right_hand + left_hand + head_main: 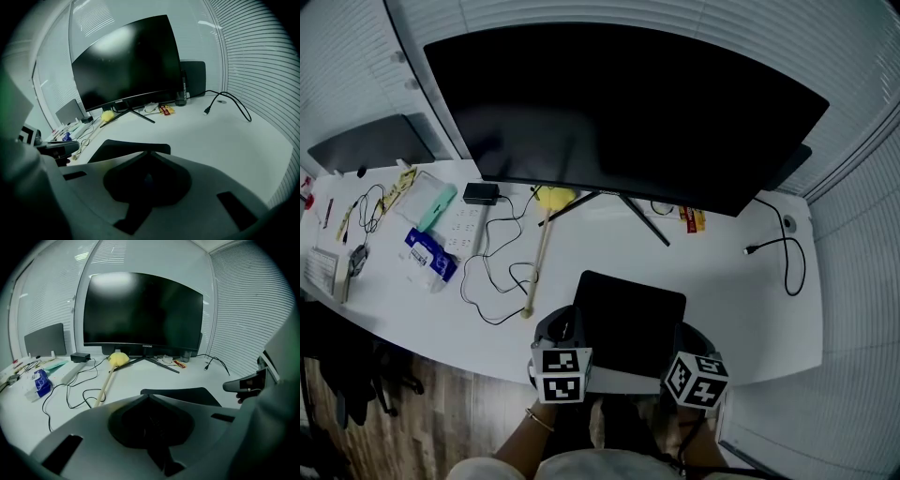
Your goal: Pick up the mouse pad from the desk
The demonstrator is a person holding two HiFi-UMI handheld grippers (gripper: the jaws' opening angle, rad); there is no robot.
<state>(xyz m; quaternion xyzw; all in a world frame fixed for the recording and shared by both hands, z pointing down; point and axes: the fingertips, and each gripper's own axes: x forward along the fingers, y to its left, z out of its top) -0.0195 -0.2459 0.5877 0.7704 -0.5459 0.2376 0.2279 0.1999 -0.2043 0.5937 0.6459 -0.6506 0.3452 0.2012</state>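
Far left of desk [741, 291], against the blind: grey panel [375, 141], leaning upright. In front of it: tangle of thin cables, mint-green box [438, 206], blue packet [429, 255], white power strip [467, 225] with black adapter [480, 193] at its far end.

Left of centre: yellow duster [542, 246] on a wooden handle. Lies flat, head near the monitor stand, handle toward the front edge, crossed by a black cord.

Centre rear: wide monitor [619, 112], screen dark, on splayed stand legs.

Centre front, left: left gripper [567, 323], at the near left corner of the mouse pad [633, 319]. Jaws closed tip to tip, nothing between them. Contact with the pad not determinable.

Centre front: mouse pad, black, flat on the desk close to the front edge, just beyond the tips of both grippers.

Centre front, right: right gripper [689, 342], at the near right corner of the pad. Jaws closed together, empty.

Right of the stand: red-and-yellow packet [694, 219]. Far right: black cable [787, 253], looped, plug end free on the desk.
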